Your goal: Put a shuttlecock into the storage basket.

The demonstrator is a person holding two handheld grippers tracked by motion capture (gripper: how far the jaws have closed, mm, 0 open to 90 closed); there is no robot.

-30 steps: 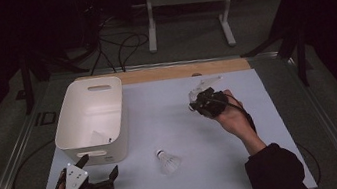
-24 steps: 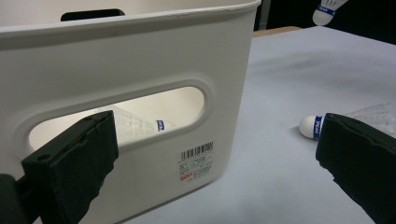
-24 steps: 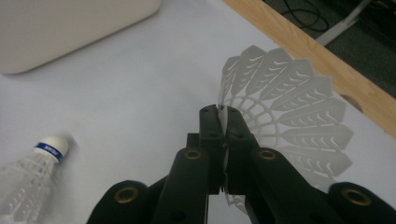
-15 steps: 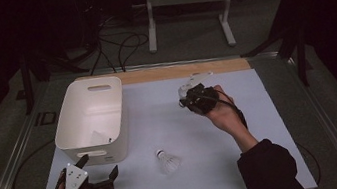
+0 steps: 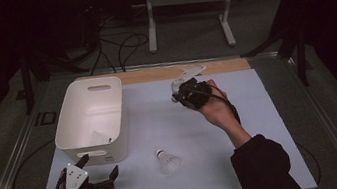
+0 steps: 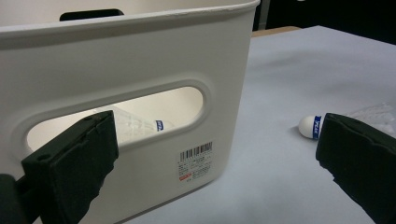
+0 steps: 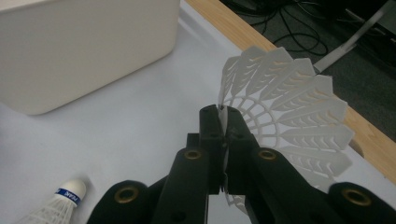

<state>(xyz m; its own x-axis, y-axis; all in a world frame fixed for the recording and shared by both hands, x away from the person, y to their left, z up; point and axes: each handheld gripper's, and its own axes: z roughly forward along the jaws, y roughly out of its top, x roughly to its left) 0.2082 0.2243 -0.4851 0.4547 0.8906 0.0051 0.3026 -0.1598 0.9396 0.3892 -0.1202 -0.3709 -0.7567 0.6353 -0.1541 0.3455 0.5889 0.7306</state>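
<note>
**Claw grips a shuttlecock above the surface**

Right claw [image 7: 223, 122] is clamped on the skirt of a white plastic shuttlecock [image 7: 299, 112]; its jaws meet on the thin edge of the skirt, whose feather-patterned ribs fan out to the claw's 2 o'clock in the right gripper view. In the high view the right claw [image 5: 179, 89] sits at about 1 o'clock from the centre of the surface [image 5: 272, 124], held by a hand with a dark sleeve, and the shuttlecock [image 5: 188, 73] sticks out beyond it toward the wooden strip [image 5: 153, 74] along the far edge.

A second shuttle [image 5: 167, 161] lies on its side near the middle of the near half of the surface, at roughly 7 o'clock from the right claw and well apart from it. Its white cork with a blue band shows in the right gripper view [image 7: 65, 196] and in the left gripper view [image 6: 312, 126].

A white bin [image 5: 90, 117] stands at 9 to 10 o'clock from the centre. Through its handle slot, the left gripper view shows a third shuttle [image 6: 140, 123] lying inside.

Left claw [image 5: 97, 167] rests at 7 o'clock, just in front of the bin, its jaws wide apart with nothing between them.
</note>
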